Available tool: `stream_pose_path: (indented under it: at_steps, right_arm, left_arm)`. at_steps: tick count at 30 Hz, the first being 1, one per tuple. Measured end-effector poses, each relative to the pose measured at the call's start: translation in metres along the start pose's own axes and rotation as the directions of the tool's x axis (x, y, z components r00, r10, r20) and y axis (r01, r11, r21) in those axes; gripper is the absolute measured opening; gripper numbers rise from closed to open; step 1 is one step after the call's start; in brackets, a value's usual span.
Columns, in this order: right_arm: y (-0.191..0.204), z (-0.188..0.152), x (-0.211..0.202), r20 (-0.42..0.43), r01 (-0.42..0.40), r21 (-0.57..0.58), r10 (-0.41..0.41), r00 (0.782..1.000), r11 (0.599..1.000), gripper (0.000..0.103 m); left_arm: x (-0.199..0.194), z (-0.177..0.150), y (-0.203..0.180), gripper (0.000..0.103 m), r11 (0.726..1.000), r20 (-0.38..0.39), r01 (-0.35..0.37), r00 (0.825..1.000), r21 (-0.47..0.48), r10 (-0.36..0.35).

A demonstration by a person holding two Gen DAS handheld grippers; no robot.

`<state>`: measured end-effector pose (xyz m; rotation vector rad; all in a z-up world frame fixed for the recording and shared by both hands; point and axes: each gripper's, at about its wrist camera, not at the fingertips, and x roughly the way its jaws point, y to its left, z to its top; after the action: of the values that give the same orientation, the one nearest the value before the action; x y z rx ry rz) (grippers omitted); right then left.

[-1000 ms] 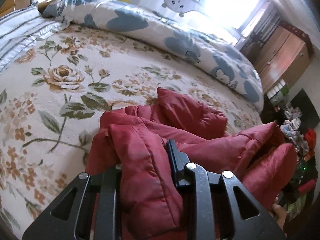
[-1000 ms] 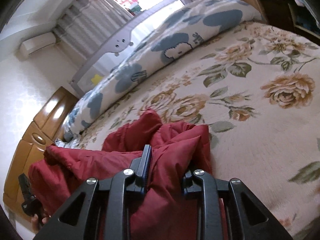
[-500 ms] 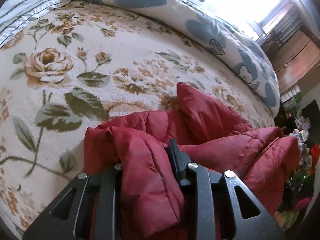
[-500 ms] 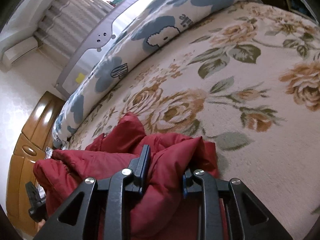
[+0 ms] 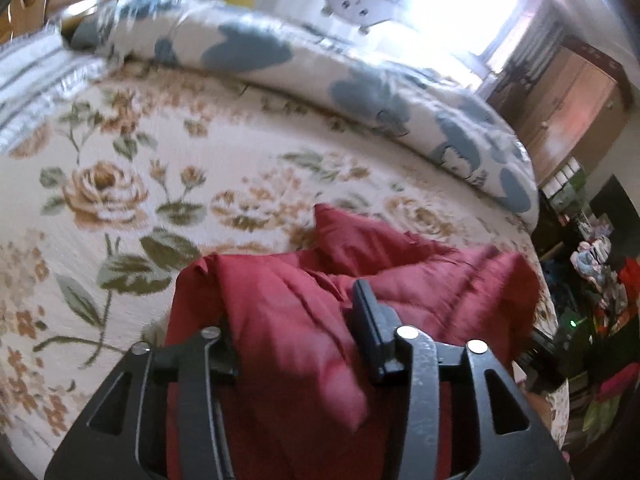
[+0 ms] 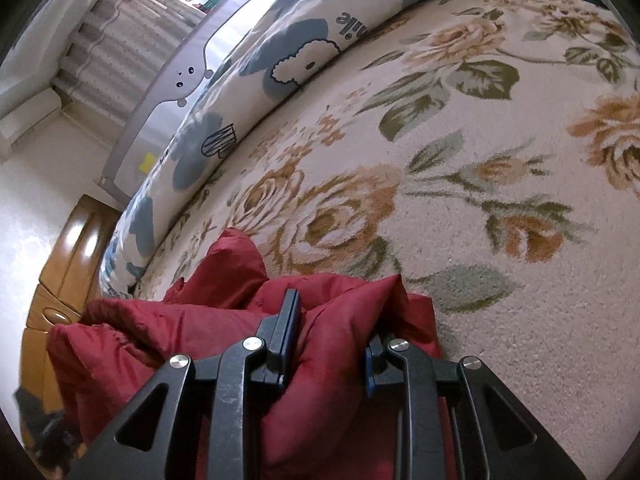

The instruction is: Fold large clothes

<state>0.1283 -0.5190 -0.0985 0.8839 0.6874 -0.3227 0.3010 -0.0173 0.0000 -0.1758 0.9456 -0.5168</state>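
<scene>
Here the red puffer jacket [image 5: 360, 280] lies bunched near the edge of the bed, on the floral bedspread [image 5: 160, 168], with one padded corner standing up toward the middle of the bed. My right gripper [image 6: 332, 340] is clenched on a thick fold of that jacket [image 6: 224, 280]; the red fabric bulges up between its two fingers and over the right one. My left gripper [image 5: 296, 332] has just been opening its jaws: a fold of the jacket still sits between them, but the fingers stand apart, and through the blur I cannot tell for certain whether the right finger [image 5: 368, 320] still touches the cloth. The rest of the jacket spreads between my two grippers in soft, quilted ridges.

Beyond the jacket, the bedspread [image 6: 480, 220] shows roses and green leaves on cream. Along the far side of the bed runs a long rolled quilt [image 5: 360, 80] in white with blue shapes; a grey bed rail [image 6: 168, 92] stands just behind it. A wooden headboard [image 6: 68, 264] is at one end, and a wooden wardrobe [image 5: 572, 108] stands near the bright window [image 5: 460, 4].
</scene>
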Motion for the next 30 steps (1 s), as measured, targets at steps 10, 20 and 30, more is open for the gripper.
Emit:
stream_pose_path:
  at_steps: [10,20,30]
  right_arm:
    - [0.001,0.001,0.003,0.009,0.015,-0.008,-0.015,1.0,1.0,0.024]
    - [0.012,0.005,-0.005,0.001,0.028,-0.046,-0.028,1.0,0.999,0.03]
    - [0.047,-0.006,-0.091,0.087,-0.086,-0.141,0.099,0.991,0.986,0.056]
  left_arm:
    - [-0.043,-0.032,-0.027,0.05,0.991,0.052,0.108,0.992,0.072,-0.112]
    - [0.014,-0.087,-0.082,0.05,0.959,-0.072,0.017,0.997,0.284,0.004]
    - [0.06,-0.087,-0.071,0.053,0.953,-0.068,-0.101,0.99,0.285,0.126]
